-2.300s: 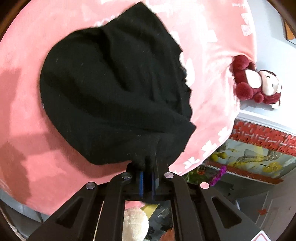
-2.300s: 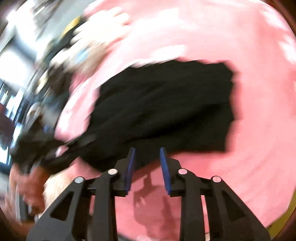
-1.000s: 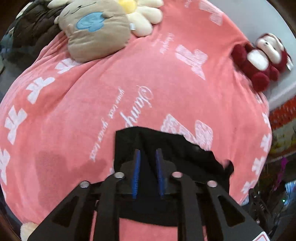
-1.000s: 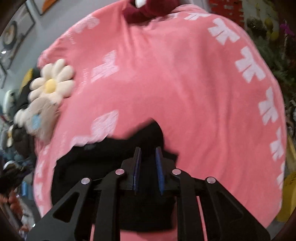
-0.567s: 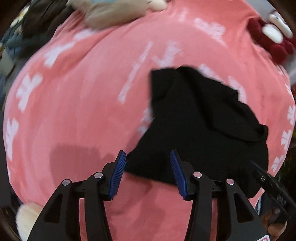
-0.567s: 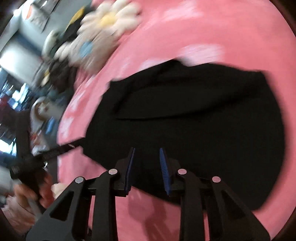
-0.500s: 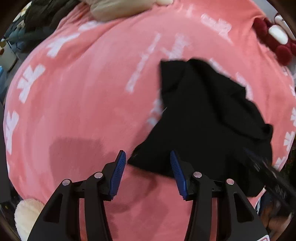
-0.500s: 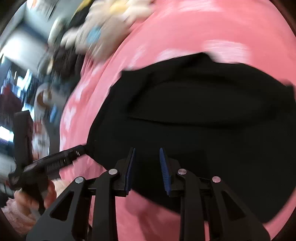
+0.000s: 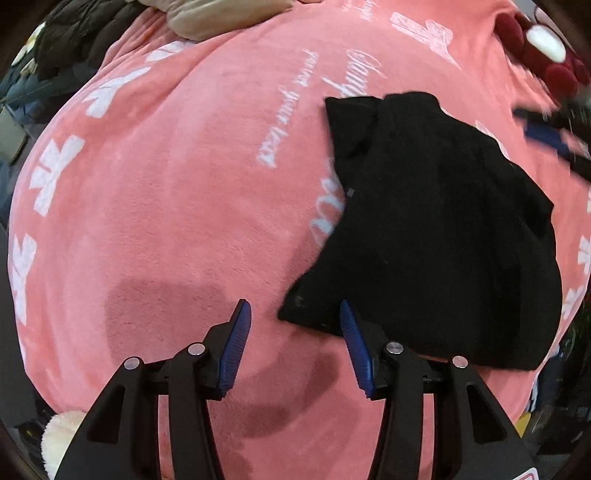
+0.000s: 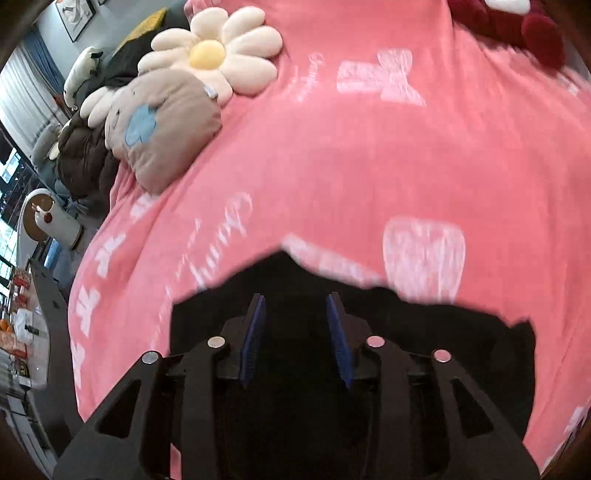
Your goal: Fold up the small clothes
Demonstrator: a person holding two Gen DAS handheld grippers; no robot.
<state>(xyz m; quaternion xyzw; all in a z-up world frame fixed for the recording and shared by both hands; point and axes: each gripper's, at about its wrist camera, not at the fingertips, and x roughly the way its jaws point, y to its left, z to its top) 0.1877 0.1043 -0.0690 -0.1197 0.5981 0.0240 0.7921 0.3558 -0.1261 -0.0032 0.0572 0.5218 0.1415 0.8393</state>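
A small black garment (image 9: 436, 229) lies folded on a pink blanket (image 9: 177, 192), at the right in the left wrist view. My left gripper (image 9: 293, 312) is open and empty, just left of the garment's near corner. The right gripper shows blurred at the far right edge of that view (image 9: 554, 136). In the right wrist view the black garment (image 10: 443, 332) fills the lower part of the frame. My right gripper (image 10: 295, 301) hovers over it, open and holding nothing.
A daisy cushion (image 10: 218, 51) and a beige plush pillow (image 10: 166, 125) lie at the blanket's far left. A dark red plush toy (image 10: 517, 26) sits at the far right. Dark clothes (image 10: 85, 162) are piled beside the pillow. Shelves and clutter stand beyond the bed's edge.
Both grippers let go of the black garment and opened. The left one drew back to the garment's left corner. The right one swung back over the garment and now faces the cushions.
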